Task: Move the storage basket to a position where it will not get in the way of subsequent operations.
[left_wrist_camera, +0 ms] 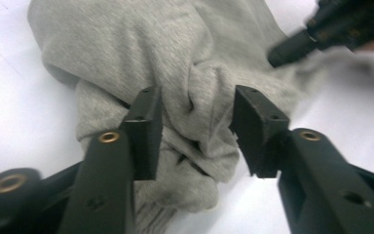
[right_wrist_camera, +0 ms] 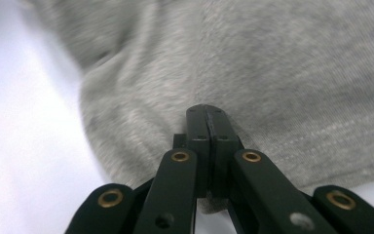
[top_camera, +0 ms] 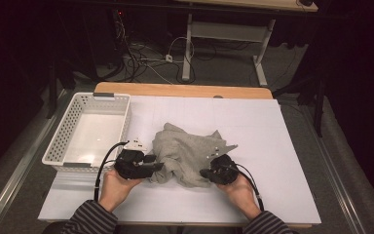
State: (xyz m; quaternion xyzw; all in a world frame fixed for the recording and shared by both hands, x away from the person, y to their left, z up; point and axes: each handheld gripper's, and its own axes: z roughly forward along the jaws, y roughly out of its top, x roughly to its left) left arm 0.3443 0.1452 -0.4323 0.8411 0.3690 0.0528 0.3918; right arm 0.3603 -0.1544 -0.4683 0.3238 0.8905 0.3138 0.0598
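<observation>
left gripper [left_wrist_camera: 195,129]: jaws about half apart, straddling a bunched fold at the left near edge of the garment; pads not pressing, nothing held
right gripper [right_wrist_camera: 208,127]: jaws fully together, tips at the cloth's near right edge; looks like a thin bit of fabric is pinched, can't confirm from the blurred shot
grey garment [top_camera: 187,153]: crumpled heap, centre of the white table cover [top_camera: 282,161], between both grippers, just right of the basket
white basket [top_camera: 61,139]: far left on the table, nothing in it
progress: early. Garment is unfolded, bunched, on the table, not in the basket. Right side looks gripped, left side not yet gripped
left to do: judging by layout, close left on its fold, then lift or spread the cloth; fold or basket step not started
count grippers: 2
count hands: 2, striped sleeves at near edge
count garments: 1
count baskets: 1
count tables: 1 in use, another desk [top_camera: 233,29] far behind
</observation>
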